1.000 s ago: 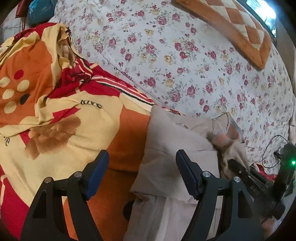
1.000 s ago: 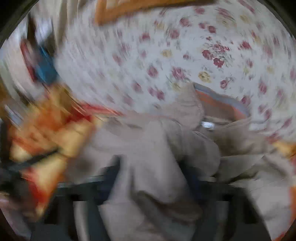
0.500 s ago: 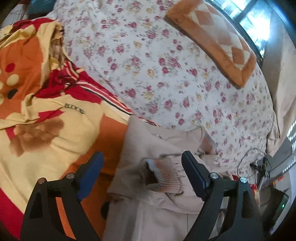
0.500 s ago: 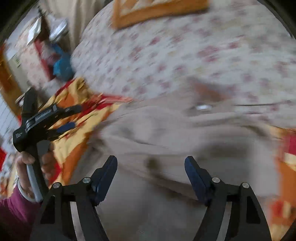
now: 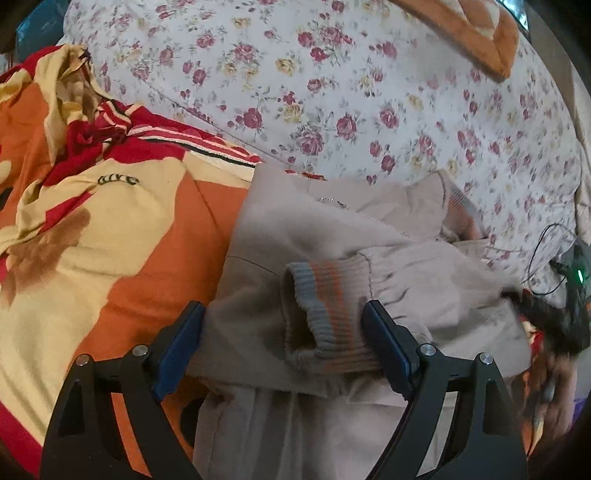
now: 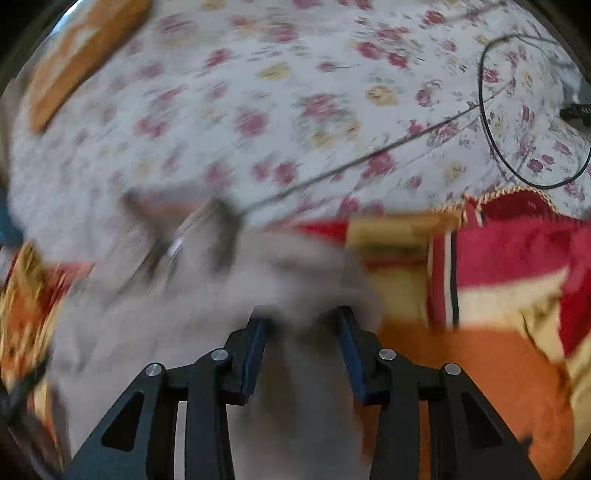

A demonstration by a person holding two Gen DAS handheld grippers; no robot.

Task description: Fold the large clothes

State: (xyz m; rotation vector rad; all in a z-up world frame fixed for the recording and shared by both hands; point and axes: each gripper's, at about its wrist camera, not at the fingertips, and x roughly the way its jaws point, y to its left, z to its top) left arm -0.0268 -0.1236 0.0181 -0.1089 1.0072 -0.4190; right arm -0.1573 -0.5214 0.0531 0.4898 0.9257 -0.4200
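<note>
A beige jacket (image 5: 332, 229) lies on the bed, partly on an orange, yellow and red blanket (image 5: 110, 221). One sleeve is folded across its body, and its ribbed grey-and-orange cuff (image 5: 325, 295) sits between the jaws of my left gripper (image 5: 282, 308). That gripper stands wide open, its right pad at the cuff's edge. The right wrist view is blurred. In it my right gripper (image 6: 301, 315) is closing, with a bunch of the jacket (image 6: 295, 369) between its jaws at the garment's right edge, beside the blanket (image 6: 480, 350).
A floral sheet (image 5: 332, 92) covers the bed beyond the jacket, with an orange checked cushion (image 5: 472, 33) at the back. A black cable (image 6: 487, 122) loops over the sheet at the right. A dark device with a green light (image 5: 576, 269) sits at the right edge.
The sleeve was laid across the jacket and its cuff now lies between the left jaws, which came lower. The right gripper let go, swung right, and its jaws have narrowed again around fabric.
</note>
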